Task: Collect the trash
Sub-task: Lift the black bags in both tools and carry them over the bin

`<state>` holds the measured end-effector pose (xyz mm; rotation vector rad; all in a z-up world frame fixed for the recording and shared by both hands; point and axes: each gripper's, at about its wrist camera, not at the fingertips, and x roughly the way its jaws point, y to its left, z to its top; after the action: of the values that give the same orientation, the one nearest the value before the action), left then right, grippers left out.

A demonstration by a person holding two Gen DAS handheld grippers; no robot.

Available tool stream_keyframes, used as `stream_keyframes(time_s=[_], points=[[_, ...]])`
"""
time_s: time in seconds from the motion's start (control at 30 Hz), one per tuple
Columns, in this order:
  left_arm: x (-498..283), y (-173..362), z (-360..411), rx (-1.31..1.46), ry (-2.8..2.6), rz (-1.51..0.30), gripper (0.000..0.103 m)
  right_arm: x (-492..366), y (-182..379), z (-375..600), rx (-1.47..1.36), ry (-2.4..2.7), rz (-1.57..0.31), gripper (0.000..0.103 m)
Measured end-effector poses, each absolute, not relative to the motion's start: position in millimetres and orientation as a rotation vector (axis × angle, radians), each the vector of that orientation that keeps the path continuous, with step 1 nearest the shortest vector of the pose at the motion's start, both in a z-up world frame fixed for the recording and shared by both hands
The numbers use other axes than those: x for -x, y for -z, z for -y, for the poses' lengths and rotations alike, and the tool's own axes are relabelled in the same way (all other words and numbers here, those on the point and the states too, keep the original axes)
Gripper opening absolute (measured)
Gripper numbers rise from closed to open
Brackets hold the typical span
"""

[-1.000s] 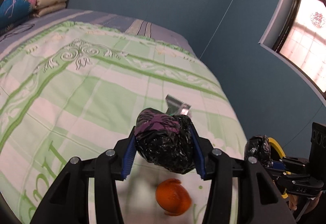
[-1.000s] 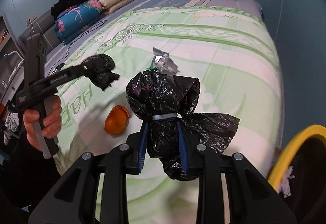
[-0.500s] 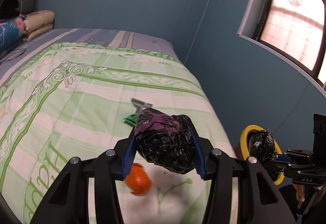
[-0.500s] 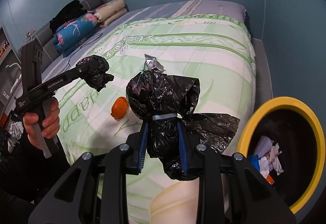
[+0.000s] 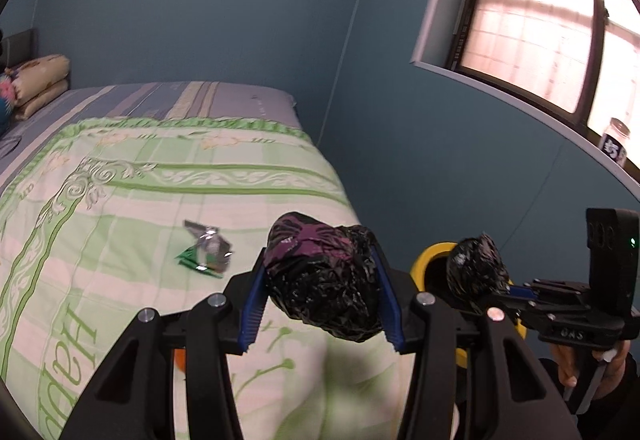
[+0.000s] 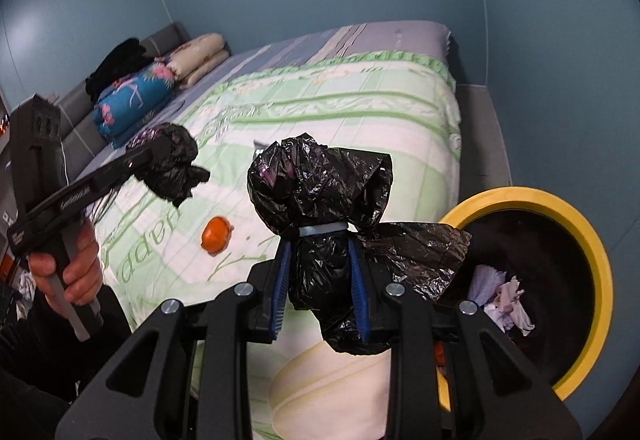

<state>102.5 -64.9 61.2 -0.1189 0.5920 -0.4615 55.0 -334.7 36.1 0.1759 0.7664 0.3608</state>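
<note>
Fingers (image 5: 382, 294) of left gripper (image 5: 322, 298) clamped on crumpled bag (image 5: 324, 280), right gripper (image 6: 320, 280) pinching tied bag (image 6: 320, 200) – both tilted downward

1. I saw daylight glaring pinkish-white through the window (image 5: 532, 20), blown out.
2. Away from the window, the room stayed dim and bluish.
3. Below it, the quilt (image 5: 132, 200) smeared soft near my lens.
4. Fisheye bending curved the window frame; corners went black.
</note>
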Motion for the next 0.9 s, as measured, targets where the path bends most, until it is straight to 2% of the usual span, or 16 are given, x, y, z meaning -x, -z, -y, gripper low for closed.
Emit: stream_keyframes(time_s=[0.5, 0.9], points=[[-82.5, -88.0, 139.4, 0.053, 0.596, -0.537, 0.045, -33.7, -60.9, 398.8, -0.234, -0.238, -0.663, 0.026], [-67.4, -96.7, 195.6, -0.023, 0.669, -0.484, 0.045, -18.7, -57.8, 448.0, -0.275, -0.113, -0.62, 0.026]])
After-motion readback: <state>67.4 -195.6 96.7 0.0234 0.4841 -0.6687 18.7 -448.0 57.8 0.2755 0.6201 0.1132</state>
